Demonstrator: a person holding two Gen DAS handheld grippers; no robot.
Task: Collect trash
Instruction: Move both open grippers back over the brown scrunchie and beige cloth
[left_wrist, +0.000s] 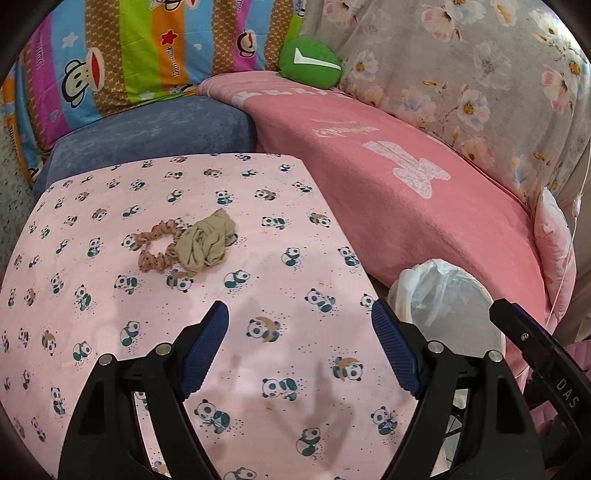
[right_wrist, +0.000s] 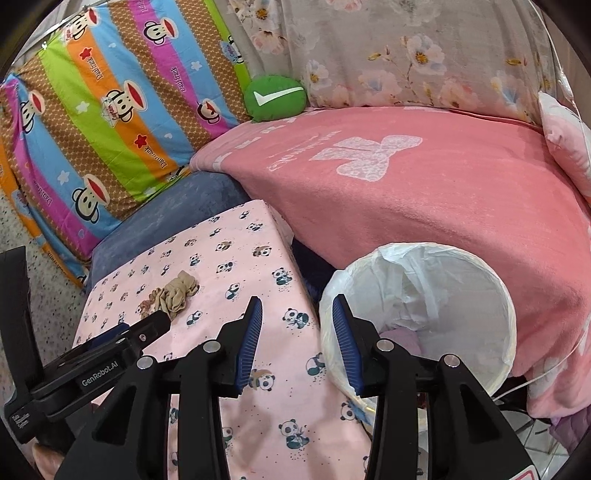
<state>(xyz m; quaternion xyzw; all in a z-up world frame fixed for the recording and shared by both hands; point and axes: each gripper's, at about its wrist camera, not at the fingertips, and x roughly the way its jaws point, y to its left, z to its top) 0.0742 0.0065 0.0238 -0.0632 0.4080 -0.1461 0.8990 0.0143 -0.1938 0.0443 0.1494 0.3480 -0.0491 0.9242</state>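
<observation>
Panda-print pink table (left_wrist: 280, 229) in front of a sofa. Near its middle lie a crumpled beige cloth (left_wrist: 207, 242) and a pink dotted scrunchie (left_wrist: 157, 247), touching each other, cloth partly over the scrunchie. Left gripper (left_wrist: 299, 350) hovers over the table's near side, fingers (left_wrist: 205, 350) wide apart, nothing between them, cloth and scrunchie well ahead of the tips. Right gripper (right_wrist: 297, 347) sits over the table's right edge, fingers (right_wrist: 249, 347) at a middling gap, empty, one finger over the table and the other in front of the bin rim. White-bag-lined trash bin (right_wrist: 476, 291) stands just beside the table's right edge, against the pink blanket (right_wrist: 424, 206); something pale pink lies inside, cannot tell what. Behind: striped monkey-print pillow (right_wrist: 103, 122), green check-mark cushion (right_wrist: 275, 96), floral cover (right_wrist: 424, 55), blue seat cushion (left_wrist: 155, 133).
</observation>
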